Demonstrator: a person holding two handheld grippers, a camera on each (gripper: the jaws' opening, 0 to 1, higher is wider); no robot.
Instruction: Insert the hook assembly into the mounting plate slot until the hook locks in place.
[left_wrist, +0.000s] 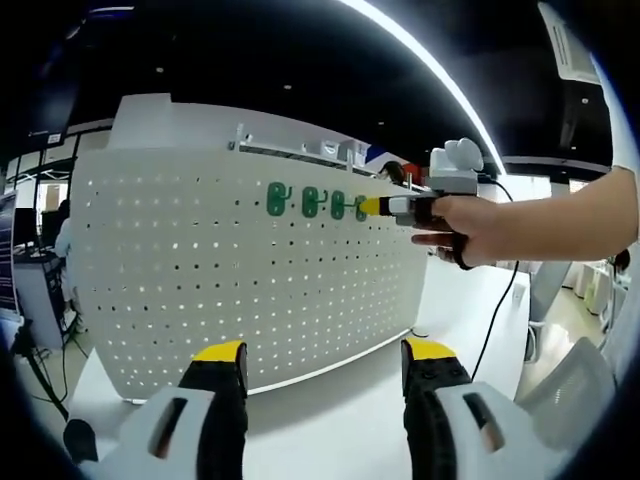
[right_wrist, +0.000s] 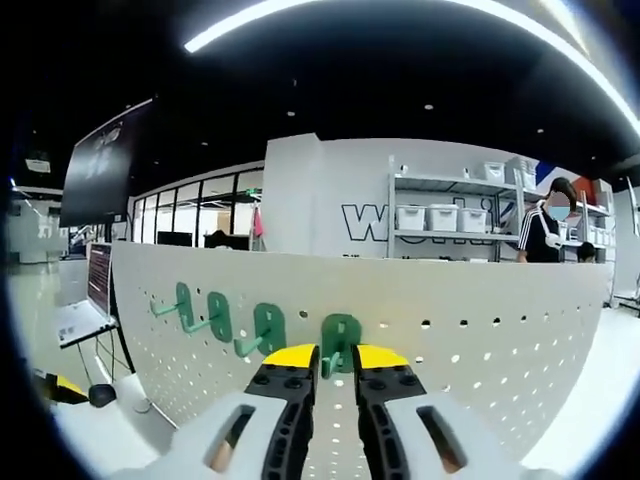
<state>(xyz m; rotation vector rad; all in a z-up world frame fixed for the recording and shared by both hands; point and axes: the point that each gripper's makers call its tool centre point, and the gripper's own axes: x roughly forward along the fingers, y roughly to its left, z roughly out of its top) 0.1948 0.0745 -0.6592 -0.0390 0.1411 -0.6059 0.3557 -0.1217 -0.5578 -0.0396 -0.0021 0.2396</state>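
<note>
- Right gripper view, nearest first: my right gripper (right_wrist: 328, 358) has its yellow-tipped black jaws drawn almost together, with the prong of the fourth green plastic hook (right_wrist: 339, 342) sitting in the narrow gap between them. I judge I am pinching it, though the contact itself is hidden behind the tips.
- Just beyond the tips stands the white perforated metal mounting plate (right_wrist: 480, 330), upright, its face square to my jaws. The hook's flat back looks pressed against it, its long axis vertical and its prong pointing back toward me.
- To the left along the same row sit three more green hooks (right_wrist: 215, 314), already mounted, prongs sticking out.
- So the move turns on this: the hook lies dead ahead of my right fingertips, at the plate. Any further seating would be a push straight forward and perhaps downward; I cannot tell whether it has locked.
- Left gripper view: my left gripper (left_wrist: 322, 375) is near the white tabletop (left_wrist: 330, 400), jaws wide apart and holding nothing, well back from the plate (left_wrist: 200, 280).
- Farther off at the top row, my right hand (left_wrist: 480, 225) carries its gripper to the row's right-hand hook (left_wrist: 362, 208). The right is clearly the nearer one.
</note>
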